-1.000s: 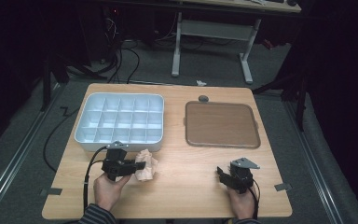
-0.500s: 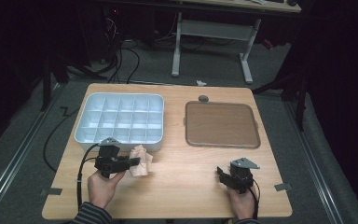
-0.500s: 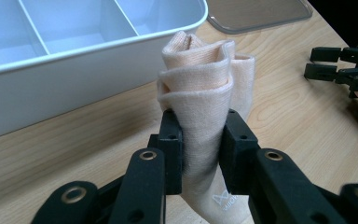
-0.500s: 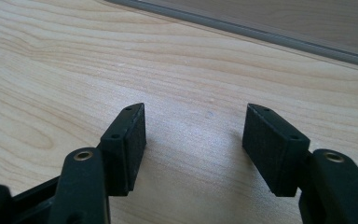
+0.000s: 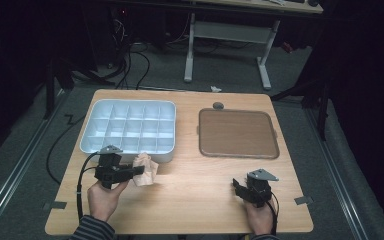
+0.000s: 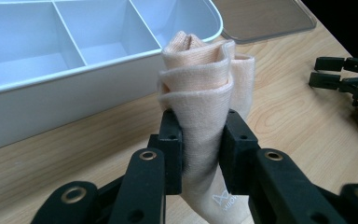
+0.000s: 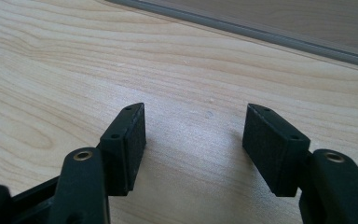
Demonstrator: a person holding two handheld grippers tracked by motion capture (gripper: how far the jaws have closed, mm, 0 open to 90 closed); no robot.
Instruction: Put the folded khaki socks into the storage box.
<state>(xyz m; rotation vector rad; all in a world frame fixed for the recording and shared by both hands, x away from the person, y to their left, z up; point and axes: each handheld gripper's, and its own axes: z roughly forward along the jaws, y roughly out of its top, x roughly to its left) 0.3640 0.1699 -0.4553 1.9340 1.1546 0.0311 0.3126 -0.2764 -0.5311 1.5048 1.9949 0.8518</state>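
At the left of the high view, the left gripper [image 5: 139, 171] is closed on a rolled peach-coloured sock [image 5: 147, 170]. In the left gripper view both black pads [image 6: 174, 140] press on the middle of the sock [image 6: 205, 98]. Its folded roll stands above the jaws, and a plain part with a small printed mark hangs below them. The sock is held just in front of the near wall of a white tray [image 5: 91, 112] with many compartments, close to the tray's right front corner. I cannot tell whether the sock touches the bench [image 5: 195, 195] or is a little above it.

To the right of the tray a flat brown lid [image 5: 237, 134] lies on the bench, apart from the tray. A small grey round thing [image 5: 218, 105] sits just behind the lid.

At the right, near the front edge of the bench, the right gripper [image 5: 237, 185] is in the person's hand [image 5: 259, 216]. It is well apart from the sock. In the right gripper view its jaws stand wide apart over the bare wood [image 7: 74, 56], with nothing between the pads [image 7: 129, 142].
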